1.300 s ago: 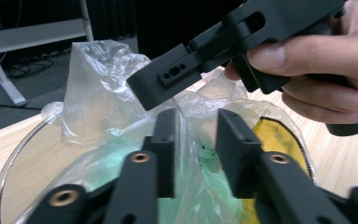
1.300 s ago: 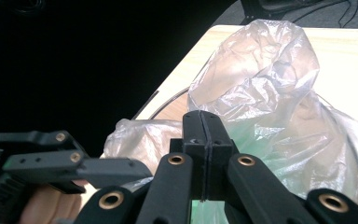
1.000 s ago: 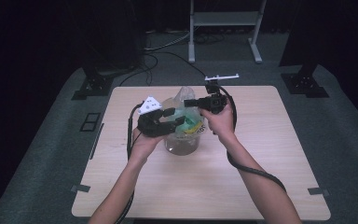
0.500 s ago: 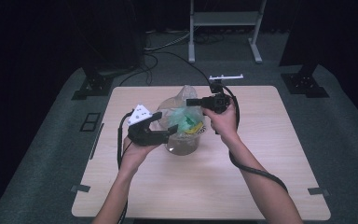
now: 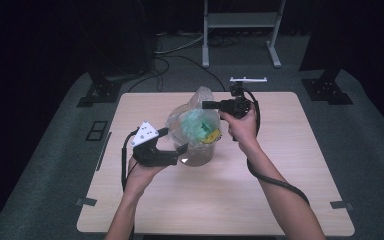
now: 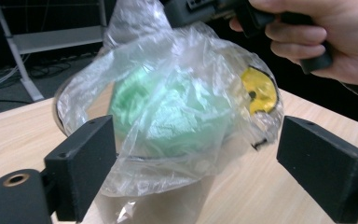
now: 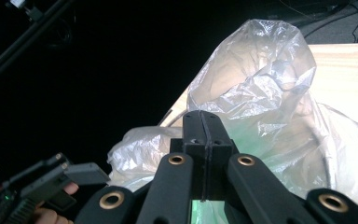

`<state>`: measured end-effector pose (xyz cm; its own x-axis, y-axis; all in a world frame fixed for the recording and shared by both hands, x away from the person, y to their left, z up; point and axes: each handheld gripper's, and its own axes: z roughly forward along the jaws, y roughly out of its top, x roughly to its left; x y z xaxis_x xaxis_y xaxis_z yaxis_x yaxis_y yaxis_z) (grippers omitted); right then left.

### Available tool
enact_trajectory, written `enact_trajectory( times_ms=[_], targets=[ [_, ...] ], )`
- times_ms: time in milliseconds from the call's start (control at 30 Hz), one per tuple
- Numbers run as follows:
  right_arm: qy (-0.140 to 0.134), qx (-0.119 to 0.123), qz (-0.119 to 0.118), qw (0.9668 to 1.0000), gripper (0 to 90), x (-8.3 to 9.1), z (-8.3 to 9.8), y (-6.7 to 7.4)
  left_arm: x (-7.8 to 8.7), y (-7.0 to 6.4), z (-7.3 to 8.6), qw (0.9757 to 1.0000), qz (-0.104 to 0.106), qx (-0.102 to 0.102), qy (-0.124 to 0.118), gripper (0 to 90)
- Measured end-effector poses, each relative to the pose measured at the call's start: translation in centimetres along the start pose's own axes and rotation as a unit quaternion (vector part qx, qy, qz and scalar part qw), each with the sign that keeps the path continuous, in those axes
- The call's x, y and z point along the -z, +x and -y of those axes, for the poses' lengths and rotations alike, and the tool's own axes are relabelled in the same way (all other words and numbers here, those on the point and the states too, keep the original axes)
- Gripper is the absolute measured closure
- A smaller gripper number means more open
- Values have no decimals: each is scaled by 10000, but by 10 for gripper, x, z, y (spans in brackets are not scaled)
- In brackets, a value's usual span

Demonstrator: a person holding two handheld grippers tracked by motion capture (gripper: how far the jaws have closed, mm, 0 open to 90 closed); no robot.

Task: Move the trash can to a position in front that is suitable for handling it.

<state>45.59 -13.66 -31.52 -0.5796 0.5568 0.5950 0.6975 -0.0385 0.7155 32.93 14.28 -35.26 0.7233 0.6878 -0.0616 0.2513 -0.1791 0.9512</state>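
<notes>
Clear crinkled plastic bag (image 5: 196, 116) of green filling, in transparent round tub (image 5: 196, 155). Right gripper (image 5: 206, 105) pinched on bag's top; left gripper (image 5: 176, 141) just spreading, jaws flanking bag, apart.

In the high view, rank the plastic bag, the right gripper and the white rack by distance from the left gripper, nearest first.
From the left gripper:
1. Plastic bag, right beside the open jaws, mid-table.
2. Right gripper, across the bag, shut above it.
3. White rack, on the floor beyond the table.

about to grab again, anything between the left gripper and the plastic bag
Nothing visible. The left gripper, whose jaws have just been opening, faces the plastic bag with only open air between.
</notes>
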Motion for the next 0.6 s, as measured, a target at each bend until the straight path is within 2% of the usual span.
enact_trajectory(
  times_ms=[333,600],
  targets=[
    [-177,-102,-32,9998,900,8,-5,0,11,-6,4,9998,41,-4,-191,96],
    [-296,-137,-114,9994,900,14,-8,0,16,-4,6,9998,1,-10,-180,96]
  ],
)
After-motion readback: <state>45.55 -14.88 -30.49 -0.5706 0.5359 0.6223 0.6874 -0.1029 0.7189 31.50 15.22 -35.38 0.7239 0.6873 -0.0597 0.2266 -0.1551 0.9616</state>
